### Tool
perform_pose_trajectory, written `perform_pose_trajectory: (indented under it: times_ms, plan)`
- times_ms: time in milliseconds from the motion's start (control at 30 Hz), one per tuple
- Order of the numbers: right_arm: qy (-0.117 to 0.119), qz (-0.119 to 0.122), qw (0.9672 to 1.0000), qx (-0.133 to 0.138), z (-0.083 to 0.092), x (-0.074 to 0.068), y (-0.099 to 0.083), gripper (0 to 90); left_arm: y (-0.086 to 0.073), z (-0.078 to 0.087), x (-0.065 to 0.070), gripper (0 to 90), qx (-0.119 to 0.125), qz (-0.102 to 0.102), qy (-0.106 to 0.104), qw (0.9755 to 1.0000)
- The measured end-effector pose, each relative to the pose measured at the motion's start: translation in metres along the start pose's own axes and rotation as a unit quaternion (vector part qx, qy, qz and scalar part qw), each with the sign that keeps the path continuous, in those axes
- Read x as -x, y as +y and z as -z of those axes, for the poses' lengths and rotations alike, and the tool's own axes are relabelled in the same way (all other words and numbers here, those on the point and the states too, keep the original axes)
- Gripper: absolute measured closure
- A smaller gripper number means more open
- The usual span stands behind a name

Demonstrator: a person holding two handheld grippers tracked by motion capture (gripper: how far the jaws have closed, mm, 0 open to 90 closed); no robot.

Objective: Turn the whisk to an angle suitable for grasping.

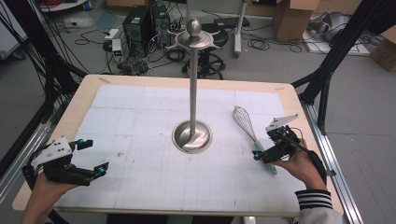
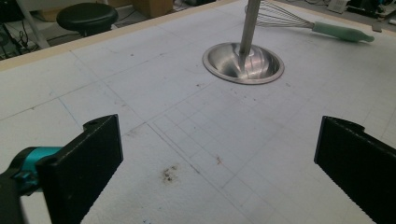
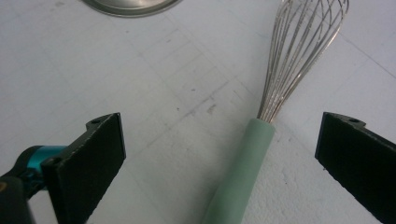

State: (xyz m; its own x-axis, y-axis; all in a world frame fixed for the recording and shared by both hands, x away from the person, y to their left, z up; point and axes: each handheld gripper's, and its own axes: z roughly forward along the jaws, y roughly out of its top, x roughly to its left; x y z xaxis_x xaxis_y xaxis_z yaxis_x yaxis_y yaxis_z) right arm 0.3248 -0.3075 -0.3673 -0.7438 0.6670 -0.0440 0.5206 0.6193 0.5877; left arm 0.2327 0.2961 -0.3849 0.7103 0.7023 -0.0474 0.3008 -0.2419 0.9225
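Since your right hand-held gripper [image 3: 219,158], jaws spread, straddles the whisk [image 3: 261,135], handle running lengthwise between them, close squarely.

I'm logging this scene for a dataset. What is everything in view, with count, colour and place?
stand: 1, silver, round base at mat centre, upright pole with knob on top
whisk: 1, silver wires, pale green handle, lying right of the stand
mat: 1, white with grid, covering the table
table: 1, light wood edge
stool: 1, black, on the floor beyond the table
boxes: several, brown cardboard, floor at the back
left claw: 1, black, open, near left corner of the mat
right claw: 1, black, open, jaws either side of the whisk handle
hands: 2, bottom edge, right one with a striped cuff
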Motion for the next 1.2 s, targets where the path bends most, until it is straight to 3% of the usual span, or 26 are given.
perform_pose_trajectory:
  times_ms: [267, 567, 867, 1100, 1200]
  plan:
    - [-0.004, -0.023, 0.9996, -0.018, -0.014, 0.01, -0.006, 0.4, 0.0, -0.001, 0.0, 1.7, -0.003, -0.002, -0.002, 1.0]
    - [-0.019, -0.03, 0.9981, -0.05, -0.03, 0.016, -0.005, 0.4, 0.0, -0.001, 0.0, 1.7, -0.002, -0.001, -0.002, 1.0]
    - [-0.031, -0.056, 0.996, -0.062, -0.046, 0.022, -0.011, 0.7, -0.001, -0.002, 0.0, 1.7, -0.003, -0.002, -0.004, 1.0]
    - [-0.047, -0.07, 0.9937, -0.074, -0.055, 0.024, -0.013, 5.5, 0.0, -0.002, 0.0, 1.7, -0.003, -0.002, -0.005, 1.0]
    - [-0.052, -0.084, 0.9923, -0.074, -0.056, 0.024, -0.013, 12.3, 0.0, -0.002, 0.0, 1.7, -0.002, -0.001, -0.005, 1.0]
